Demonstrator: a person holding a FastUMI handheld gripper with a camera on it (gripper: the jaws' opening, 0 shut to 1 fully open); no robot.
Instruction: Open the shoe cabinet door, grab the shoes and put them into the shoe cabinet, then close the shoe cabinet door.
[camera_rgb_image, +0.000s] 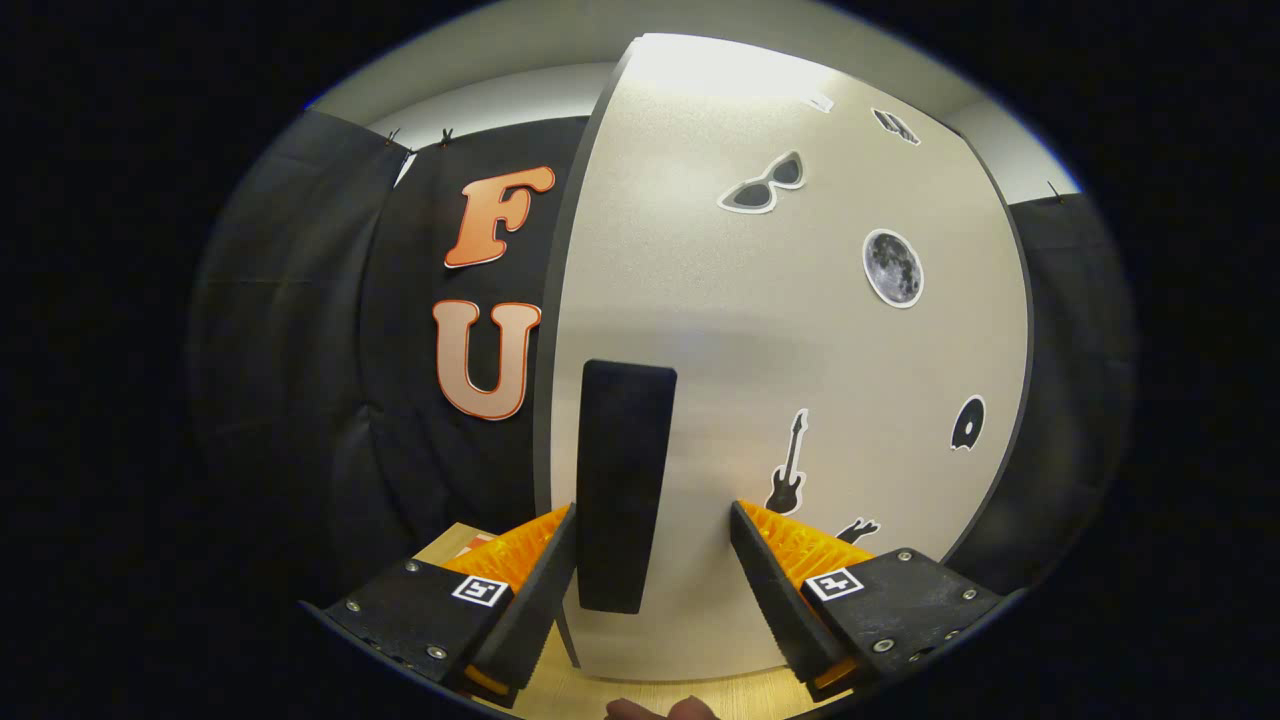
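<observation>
A handheld gripper (652, 545) faces the shoe cabinet door (790, 330), a pale grey panel with a dark edge that stands close ahead in a booth hung with black cloth (300, 350). Its two fingers are spread apart, one on each side of the door's tall black handle (622, 485); the handle stands upright between them, nearer the left finger, and whether that finger touches it cannot be told. The right finger is clear of the handle.

The door carries small stickers: sunglasses (765, 185) near the top, a moon (892, 267) below them, an electric guitar (787, 467) just beyond the right finger, and a dark disc shape (967, 423) towards the door's far edge. A light wooden surface (700, 690) runs under the cabinet and beneath the fingers, and a fingertip of the person's hand (660, 709) shows low down between them. Above the cloth, a pale wall (480, 105) and ceiling catch bright light, which glares off the top of the door.
</observation>
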